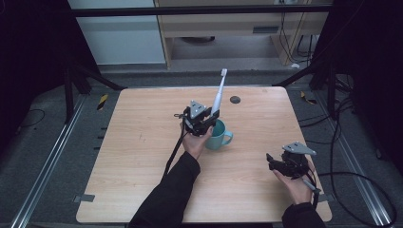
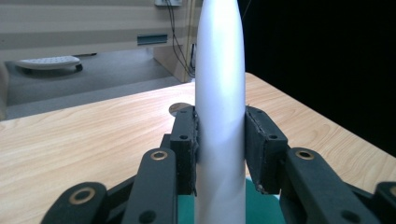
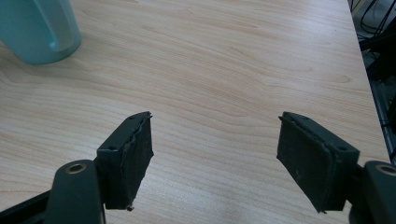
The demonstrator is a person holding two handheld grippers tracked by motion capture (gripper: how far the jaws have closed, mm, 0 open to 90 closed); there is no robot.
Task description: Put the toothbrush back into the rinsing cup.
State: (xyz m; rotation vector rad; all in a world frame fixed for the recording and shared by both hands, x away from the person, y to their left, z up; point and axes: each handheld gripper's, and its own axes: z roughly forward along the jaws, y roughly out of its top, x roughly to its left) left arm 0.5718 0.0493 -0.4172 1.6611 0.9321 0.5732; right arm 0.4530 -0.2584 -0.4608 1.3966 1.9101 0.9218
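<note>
High view: my left tongs clench the toothbrush by its handle over the teal mug on the table; its long axis leans up and away, bristles topmost. My right tongs hover near the right edge.
Left gripper view: both pads press the white handle, which runs straight up.
Right gripper view: tongs released wide above bare wood, mug beyond.

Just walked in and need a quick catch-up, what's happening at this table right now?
A person works two handheld grippers at a wooden table. The left gripper is shut on a white electric toothbrush, holding it tilted just above a teal mug. The right gripper hangs open over bare tabletop, holding nothing.
</note>
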